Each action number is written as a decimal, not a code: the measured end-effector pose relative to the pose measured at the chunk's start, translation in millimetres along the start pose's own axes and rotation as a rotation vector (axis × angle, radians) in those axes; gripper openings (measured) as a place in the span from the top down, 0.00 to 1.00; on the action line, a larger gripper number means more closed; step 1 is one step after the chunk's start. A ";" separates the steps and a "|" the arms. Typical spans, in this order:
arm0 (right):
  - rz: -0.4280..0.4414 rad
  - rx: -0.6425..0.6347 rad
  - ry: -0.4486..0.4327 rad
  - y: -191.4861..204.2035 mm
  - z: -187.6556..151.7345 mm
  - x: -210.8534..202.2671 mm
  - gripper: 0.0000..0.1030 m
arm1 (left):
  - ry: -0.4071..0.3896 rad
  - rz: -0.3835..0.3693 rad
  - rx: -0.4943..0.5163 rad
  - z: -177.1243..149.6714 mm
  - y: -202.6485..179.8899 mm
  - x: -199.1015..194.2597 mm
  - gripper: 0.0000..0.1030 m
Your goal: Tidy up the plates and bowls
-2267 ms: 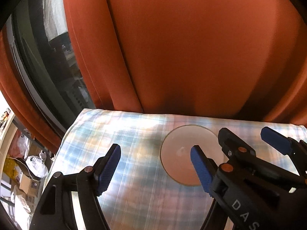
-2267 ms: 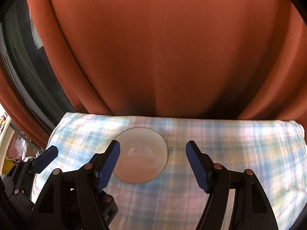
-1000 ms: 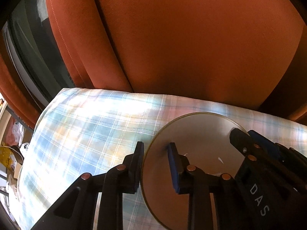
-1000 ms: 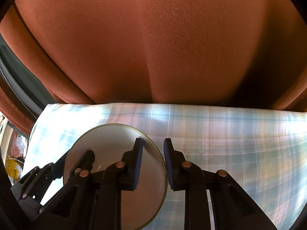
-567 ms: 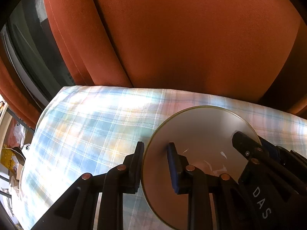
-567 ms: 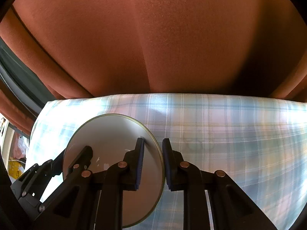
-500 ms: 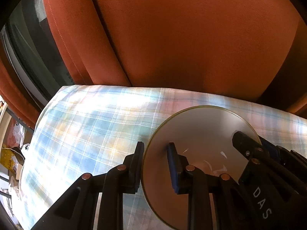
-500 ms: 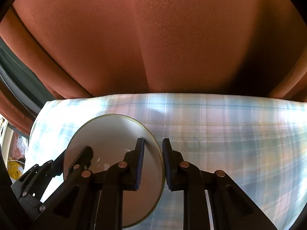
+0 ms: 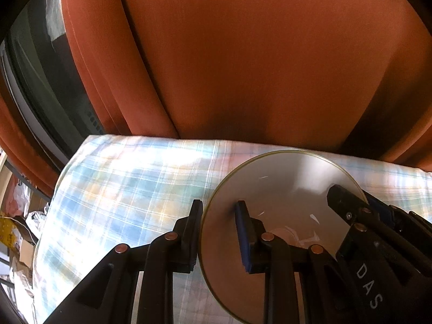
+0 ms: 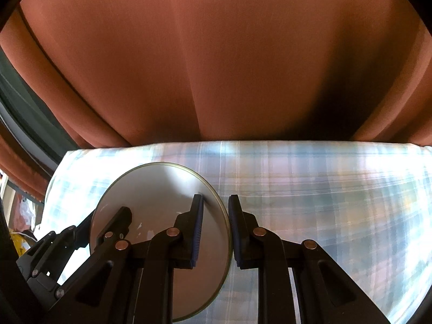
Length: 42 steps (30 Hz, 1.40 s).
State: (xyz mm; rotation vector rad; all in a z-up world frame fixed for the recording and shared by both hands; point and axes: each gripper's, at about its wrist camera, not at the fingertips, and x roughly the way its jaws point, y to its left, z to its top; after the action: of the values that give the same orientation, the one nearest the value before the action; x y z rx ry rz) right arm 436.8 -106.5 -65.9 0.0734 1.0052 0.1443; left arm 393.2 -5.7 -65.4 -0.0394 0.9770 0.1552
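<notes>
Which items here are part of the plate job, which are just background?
In play:
- plate, clamped at opposite rim edges
- left gripper, shut on its left rim
- right gripper, shut on its right rim

Background:
- plaid tablecloth
- orange curtain
- window, far left
- clutter beyond the table edge

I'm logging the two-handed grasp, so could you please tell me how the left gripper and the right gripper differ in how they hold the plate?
The left gripper clamps the plate at its left rim; the right gripper clamps its right rim. Both are shut on the plate, one finger above and one below.
</notes>
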 end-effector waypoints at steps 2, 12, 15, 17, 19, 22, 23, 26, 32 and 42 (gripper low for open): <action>-0.006 0.001 -0.013 2.1 0.2 -11.1 0.78 | -0.007 -0.009 0.001 0.8 2.9 -8.6 0.78; -0.044 0.008 -0.077 18.8 -7.3 -74.3 0.78 | -0.054 -0.058 0.015 -1.7 21.7 -60.7 0.78; -0.060 0.011 -0.093 26.1 -13.3 -94.0 0.78 | -0.066 -0.077 0.020 -5.9 30.1 -78.8 0.78; -0.070 0.012 -0.100 31.3 -17.4 -106.9 0.78 | -0.070 -0.087 0.026 -7.8 35.7 -86.8 0.78; -0.081 0.016 -0.111 36.7 -22.7 -121.0 0.78 | -0.082 -0.098 0.036 -11.3 41.8 -97.5 0.78; -0.104 0.013 -0.130 46.5 -31.5 -138.5 0.78 | -0.087 -0.124 0.043 -17.6 52.4 -109.5 0.78; -0.112 0.011 -0.133 50.3 -35.1 -144.4 0.78 | -0.093 -0.132 0.046 -20.8 57.4 -115.2 0.78; -0.128 0.012 -0.142 61.6 -46.9 -160.7 0.78 | -0.105 -0.145 0.052 -28.0 67.6 -125.8 0.77; -0.156 0.020 -0.163 81.4 -73.9 -191.9 0.78 | -0.127 -0.175 0.083 -49.7 86.5 -150.0 0.77; -0.211 0.088 -0.167 95.4 -134.0 -230.8 0.78 | -0.107 -0.240 0.151 -95.7 93.7 -175.6 0.77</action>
State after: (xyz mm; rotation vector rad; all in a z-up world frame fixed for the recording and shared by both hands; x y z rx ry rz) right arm 193.6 -48.6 67.6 0.0581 0.8465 -0.0979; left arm 204.0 57.2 29.8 -0.0091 0.8672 -0.1362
